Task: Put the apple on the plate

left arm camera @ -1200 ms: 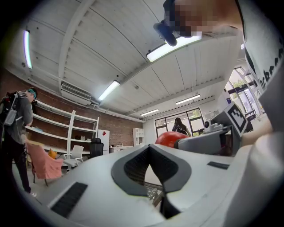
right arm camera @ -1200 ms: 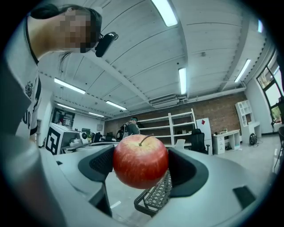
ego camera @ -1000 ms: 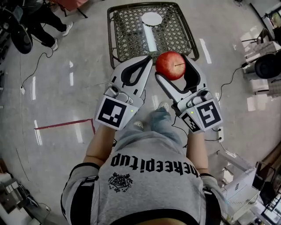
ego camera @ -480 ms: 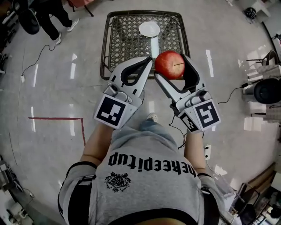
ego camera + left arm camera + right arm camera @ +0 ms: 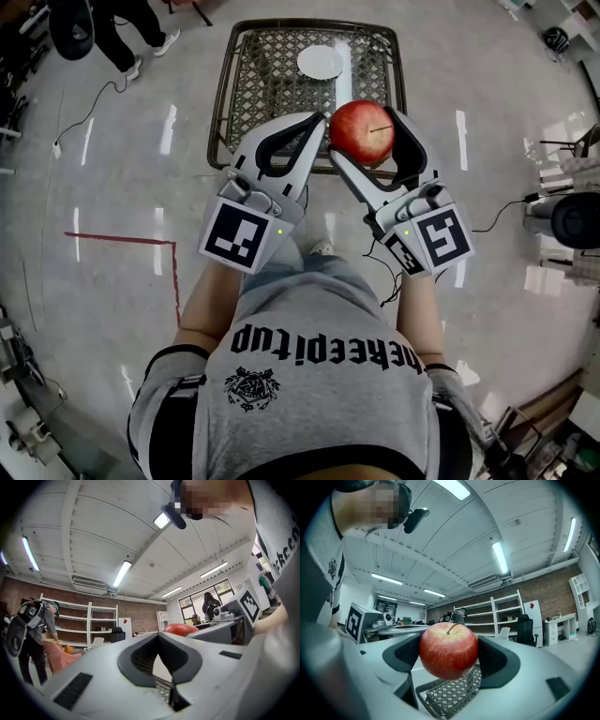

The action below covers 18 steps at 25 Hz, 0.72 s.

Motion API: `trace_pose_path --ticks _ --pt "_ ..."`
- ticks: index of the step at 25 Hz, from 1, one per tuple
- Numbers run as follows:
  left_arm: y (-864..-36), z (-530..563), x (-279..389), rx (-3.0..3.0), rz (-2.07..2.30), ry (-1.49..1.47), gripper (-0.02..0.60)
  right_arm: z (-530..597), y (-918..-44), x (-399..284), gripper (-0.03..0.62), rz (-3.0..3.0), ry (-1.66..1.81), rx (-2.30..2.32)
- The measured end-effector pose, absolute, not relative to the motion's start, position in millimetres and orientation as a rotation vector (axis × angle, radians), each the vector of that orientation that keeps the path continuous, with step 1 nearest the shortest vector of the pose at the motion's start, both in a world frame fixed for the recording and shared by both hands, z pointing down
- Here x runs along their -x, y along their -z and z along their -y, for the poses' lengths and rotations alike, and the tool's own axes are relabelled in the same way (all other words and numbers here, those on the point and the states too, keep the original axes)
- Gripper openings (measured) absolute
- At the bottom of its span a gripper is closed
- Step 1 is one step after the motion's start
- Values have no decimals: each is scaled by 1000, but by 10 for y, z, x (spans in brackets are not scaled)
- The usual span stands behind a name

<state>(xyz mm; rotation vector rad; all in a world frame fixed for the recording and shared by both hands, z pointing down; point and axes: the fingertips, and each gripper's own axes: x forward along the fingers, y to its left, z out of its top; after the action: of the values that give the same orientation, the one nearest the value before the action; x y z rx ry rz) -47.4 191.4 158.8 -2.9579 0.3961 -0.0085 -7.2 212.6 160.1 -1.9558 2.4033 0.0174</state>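
A red apple (image 5: 362, 131) with its stem showing is clamped between the jaws of my right gripper (image 5: 367, 133), held in the air over the near edge of a metal mesh table (image 5: 253, 84). In the right gripper view the apple (image 5: 448, 650) fills the gap between the jaws. A small white plate (image 5: 321, 62) lies on the table's far side, beyond the apple. My left gripper (image 5: 298, 143) is beside the apple on its left, jaws closed together with nothing in them. From the left gripper view the apple (image 5: 180, 629) peeks over the jaw.
The mesh table has a raised dark rim (image 5: 222, 94). Around it is glossy grey floor with red tape (image 5: 122, 240) at left and cables (image 5: 80, 127). A bystander's legs (image 5: 131, 33) stand at the far left. Equipment (image 5: 574, 217) sits at right.
The table and plate have slid lower and nearer in the head view as I walk closer. Both grippers keep their pose, the apple still clamped in the right one.
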Motion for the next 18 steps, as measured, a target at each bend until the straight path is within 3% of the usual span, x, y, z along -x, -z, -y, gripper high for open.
trace_pose_path --ticks 18 --pt "-1715 -952 338 2996 -330 40 12 -1181 -1691 -87 402 -2338 16 2035"
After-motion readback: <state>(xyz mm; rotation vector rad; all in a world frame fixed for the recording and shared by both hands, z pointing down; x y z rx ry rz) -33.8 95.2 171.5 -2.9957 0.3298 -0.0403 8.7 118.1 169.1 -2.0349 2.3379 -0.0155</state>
